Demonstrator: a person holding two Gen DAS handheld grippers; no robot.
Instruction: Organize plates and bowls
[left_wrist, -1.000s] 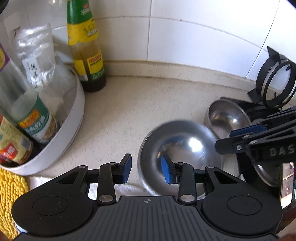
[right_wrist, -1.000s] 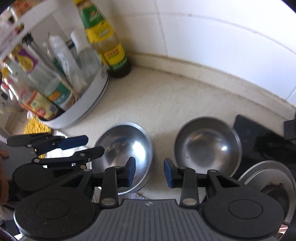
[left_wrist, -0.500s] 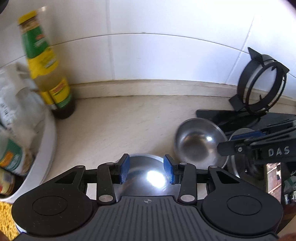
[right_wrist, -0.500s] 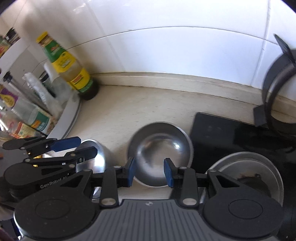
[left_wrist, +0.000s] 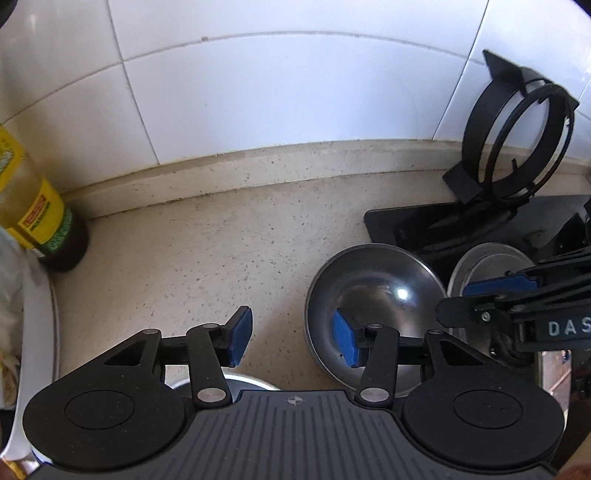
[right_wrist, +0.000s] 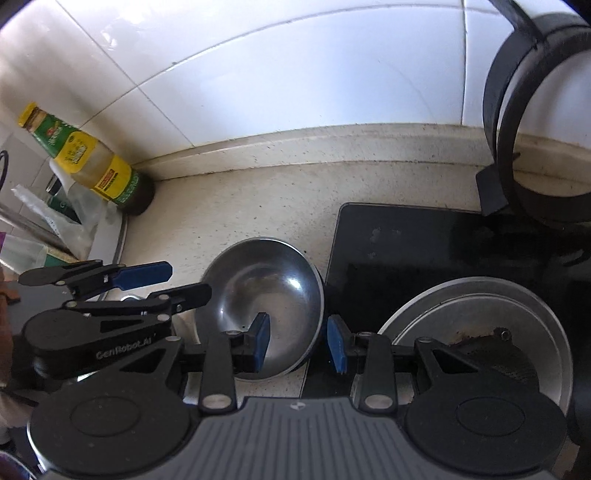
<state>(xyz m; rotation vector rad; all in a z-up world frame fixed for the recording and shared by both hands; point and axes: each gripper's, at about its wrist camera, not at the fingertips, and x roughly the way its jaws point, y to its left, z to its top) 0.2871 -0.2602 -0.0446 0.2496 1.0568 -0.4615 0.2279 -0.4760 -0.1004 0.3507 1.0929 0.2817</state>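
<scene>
You have two steel bowls in sight: one bowl (right_wrist: 258, 299) sits on the speckled desk (left_wrist: 207, 251) against the edge of the black stove top (right_wrist: 424, 243), the second bowl (left_wrist: 221, 382) shows only as a rim beneath your left gripper (left_wrist: 291, 339). One steel plate (right_wrist: 480, 325) lies on the stove top. Your left fingers are spread wide, gripping nothing. Your right gripper (right_wrist: 299, 343) is also spread, straddling the first bowl's rim without clamping. One sauce bottle (right_wrist: 92, 166) stands by the white tiled wall (left_wrist: 295, 92).
</scene>
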